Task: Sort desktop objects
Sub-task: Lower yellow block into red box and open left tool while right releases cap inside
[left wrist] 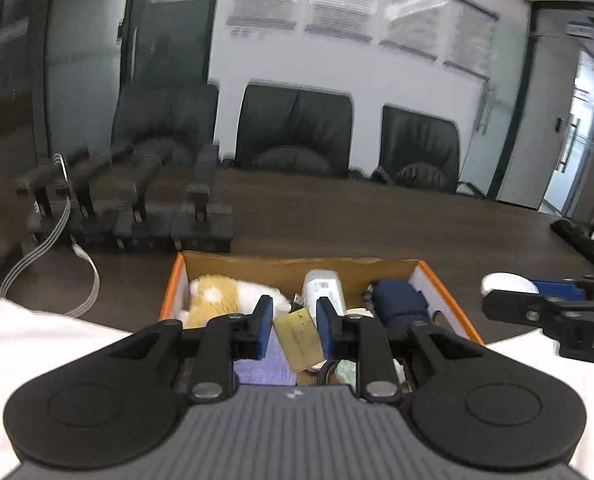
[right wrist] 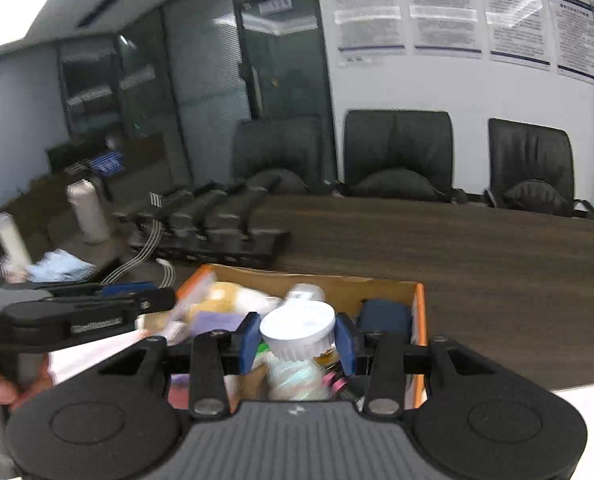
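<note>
An orange-edged cardboard box (left wrist: 437, 280) (right wrist: 419, 304) on the dark wooden table holds a yellow-white plush toy (left wrist: 217, 296), a white bottle (left wrist: 325, 288), a navy pouch (left wrist: 397, 300), a purple cloth (left wrist: 265, 364) and a tan card (left wrist: 299, 338). My left gripper (left wrist: 295, 330) hovers over the box, jaws apart, nothing between the pads. My right gripper (right wrist: 297, 338) is shut on a white-capped bottle (right wrist: 297, 328), held above the box. The right gripper also shows at the right edge of the left wrist view (left wrist: 545, 308).
A row of black charging docks (left wrist: 137, 216) (right wrist: 217, 232) with white cables (left wrist: 49, 256) stands behind the box. Black chairs (left wrist: 293, 128) line the table's far side. White bottles (right wrist: 87, 208) and a blue cloth (right wrist: 57, 266) are far left. White cloth (left wrist: 37, 340) lies near me.
</note>
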The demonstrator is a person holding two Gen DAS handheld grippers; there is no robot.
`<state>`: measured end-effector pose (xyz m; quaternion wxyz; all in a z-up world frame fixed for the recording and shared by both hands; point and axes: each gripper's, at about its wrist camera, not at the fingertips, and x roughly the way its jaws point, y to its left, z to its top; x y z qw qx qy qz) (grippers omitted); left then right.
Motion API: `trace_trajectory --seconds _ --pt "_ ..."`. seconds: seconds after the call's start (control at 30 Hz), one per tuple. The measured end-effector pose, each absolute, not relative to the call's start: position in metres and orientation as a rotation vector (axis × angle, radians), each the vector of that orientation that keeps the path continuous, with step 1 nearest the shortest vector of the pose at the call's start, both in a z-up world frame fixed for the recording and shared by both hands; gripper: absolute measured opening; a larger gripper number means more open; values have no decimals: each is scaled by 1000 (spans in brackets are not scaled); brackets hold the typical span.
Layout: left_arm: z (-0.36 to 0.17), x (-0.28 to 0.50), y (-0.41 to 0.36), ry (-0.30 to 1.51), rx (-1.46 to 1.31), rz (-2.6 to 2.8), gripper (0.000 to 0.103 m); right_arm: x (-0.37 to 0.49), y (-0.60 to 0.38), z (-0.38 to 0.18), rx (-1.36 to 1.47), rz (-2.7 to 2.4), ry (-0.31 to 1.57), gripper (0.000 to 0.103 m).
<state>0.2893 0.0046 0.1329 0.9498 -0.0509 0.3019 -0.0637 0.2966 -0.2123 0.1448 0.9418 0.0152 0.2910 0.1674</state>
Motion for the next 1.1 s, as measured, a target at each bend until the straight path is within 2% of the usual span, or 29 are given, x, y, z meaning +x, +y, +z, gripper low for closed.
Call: trace_trajectory --seconds 0.33,0.53,0.6,0.67,0.83,0.87,0.9,0.97,1.03,1.1 --pt "68 365 -16 847 -60 -192 24 451 -193 61 113 225 844 39" --pt "49 372 -17 900 -30 -214 26 479 -176 31 103 189 898 39" --pt "48 370 -15 903 -45 -222 26 482 -172 24 104 203 923 44" --pt "52 366 -13 899 -52 -235 27 483 -169 18 94 211 963 45" --pt "77 356 -1 868 -54 -215 45 468 -177 30 127 219 962 48" --pt "79 354 1 869 -44 -197 52 464 -181 36 141 213 963 57" --pt "82 351 3 870 -38 -170 65 458 -186 42 147 201 963 66" --pt "85 347 9 879 -36 -99 78 445 -191 51 126 178 960 72" --pt "88 340 12 879 -22 -56 84 431 -193 56 74 164 962 75" --pt "90 333 14 886 2 -12 95 415 -195 56 24 134 982 75"
